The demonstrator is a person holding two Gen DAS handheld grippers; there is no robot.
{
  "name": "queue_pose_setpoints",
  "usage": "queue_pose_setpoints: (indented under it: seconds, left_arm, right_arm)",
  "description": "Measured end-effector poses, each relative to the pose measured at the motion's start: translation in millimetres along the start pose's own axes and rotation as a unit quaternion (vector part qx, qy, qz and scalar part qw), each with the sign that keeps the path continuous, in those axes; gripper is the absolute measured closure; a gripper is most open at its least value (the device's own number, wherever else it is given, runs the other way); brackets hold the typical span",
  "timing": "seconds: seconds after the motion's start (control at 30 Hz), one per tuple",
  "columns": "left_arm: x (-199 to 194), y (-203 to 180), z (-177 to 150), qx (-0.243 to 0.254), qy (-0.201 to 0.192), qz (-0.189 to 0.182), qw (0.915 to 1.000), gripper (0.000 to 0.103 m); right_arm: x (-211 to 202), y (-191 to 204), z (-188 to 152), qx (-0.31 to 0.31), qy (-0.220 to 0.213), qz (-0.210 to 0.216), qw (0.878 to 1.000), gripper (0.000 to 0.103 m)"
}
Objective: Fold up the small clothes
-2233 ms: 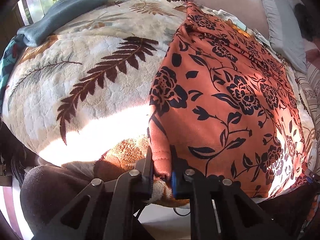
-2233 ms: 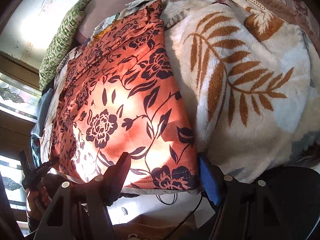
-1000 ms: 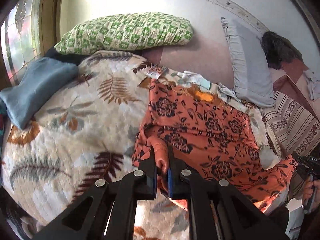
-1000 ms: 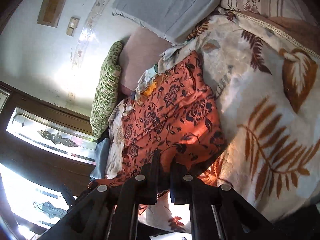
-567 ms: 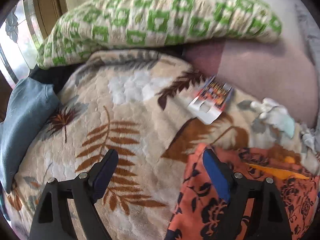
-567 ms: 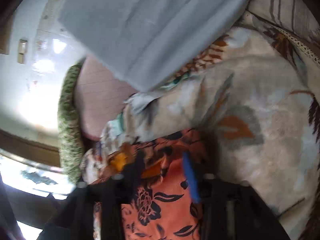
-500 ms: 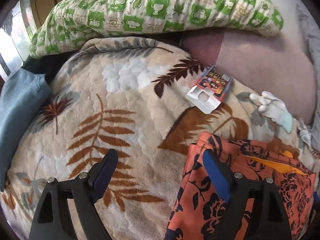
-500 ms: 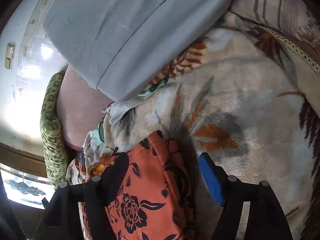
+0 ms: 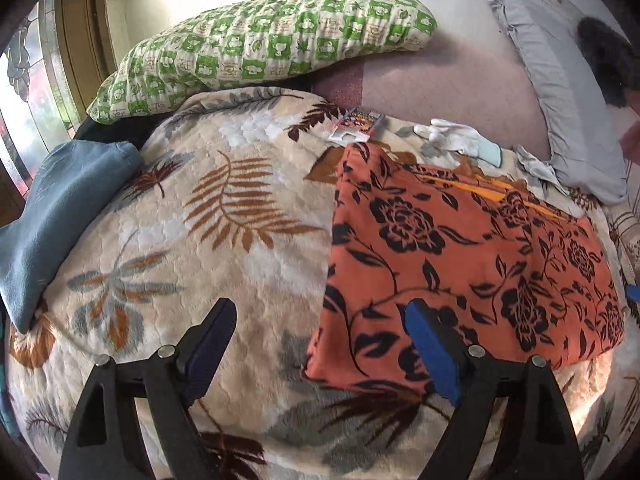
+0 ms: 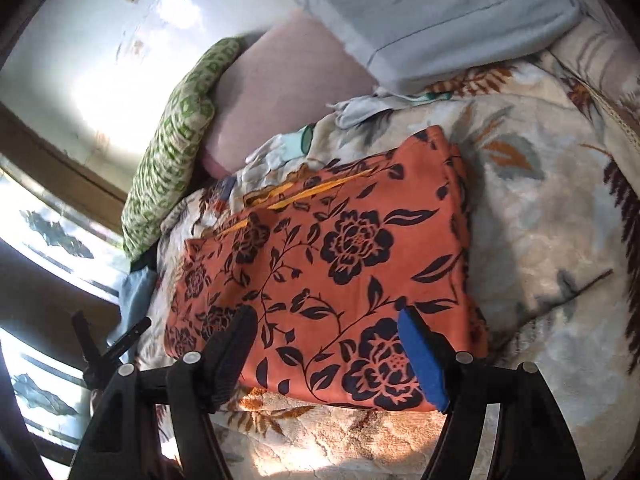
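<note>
An orange garment with black flowers (image 9: 460,264) lies folded in half on the leaf-patterned blanket (image 9: 224,240). It also shows in the right wrist view (image 10: 340,280), with an orange-yellow inner edge at its far side. My left gripper (image 9: 316,336) is open and empty, held above the garment's near left corner. My right gripper (image 10: 328,344) is open and empty, above the garment's near edge. The left gripper also shows in the right wrist view (image 10: 108,348), at the far left.
A green checked pillow (image 9: 264,44), a pink cushion (image 9: 448,80) and a grey pillow (image 9: 560,92) line the head of the bed. A blue folded cloth (image 9: 60,216) lies at the left. A small card packet (image 9: 356,124) and white gloves (image 9: 456,138) lie beyond the garment.
Both grippers carried the garment's near edge up to its far edge, folding it in half, then opened and let go. They have since drawn back toward the near side.
</note>
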State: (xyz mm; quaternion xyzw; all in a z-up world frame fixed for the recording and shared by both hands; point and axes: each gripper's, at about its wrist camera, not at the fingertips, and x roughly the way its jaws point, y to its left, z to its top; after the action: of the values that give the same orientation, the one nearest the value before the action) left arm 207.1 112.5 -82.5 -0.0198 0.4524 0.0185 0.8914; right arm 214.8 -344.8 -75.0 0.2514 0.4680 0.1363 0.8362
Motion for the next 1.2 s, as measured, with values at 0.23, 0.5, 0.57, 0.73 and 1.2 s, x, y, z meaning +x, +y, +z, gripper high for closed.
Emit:
queue_pose_setpoints:
  seconds: [0.23, 0.5, 0.57, 0.73, 1.2]
  left_arm:
    - [-3.3, -14.4, -34.9, 0.010, -0.021, 0.007, 0.9997, 0.016]
    - [2.6, -12.4, -47.8, 0.010, -0.051, -0.013, 0.9986, 0.016]
    - [3.0, -8.7, -49.8, 0.013, -0.058, -0.009, 0.9982, 0.016]
    - [3.9, 11.4, -45.1, -0.027, -0.060, -0.017, 0.9977, 0.016]
    - [84.2, 33.4, 29.8, -0.112, 0.053, -0.152, 0.9805, 0.012]
  right_arm:
    - [73.7, 50.0, 25.3, -0.061, 0.033, -0.045, 0.997, 0.029]
    - [199.4, 119.2, 46.7, -0.180, 0.136, -0.057, 0.973, 0.043]
    - [216.6, 101.3, 76.5, -0.137, 0.109, -0.104, 0.979, 0.058]
    - [168.3, 92.2, 102.0, -0.103, 0.011, -0.131, 0.986, 0.049]
    - [23.3, -81.4, 24.0, 0.073, 0.030, -0.048, 0.996, 0.026]
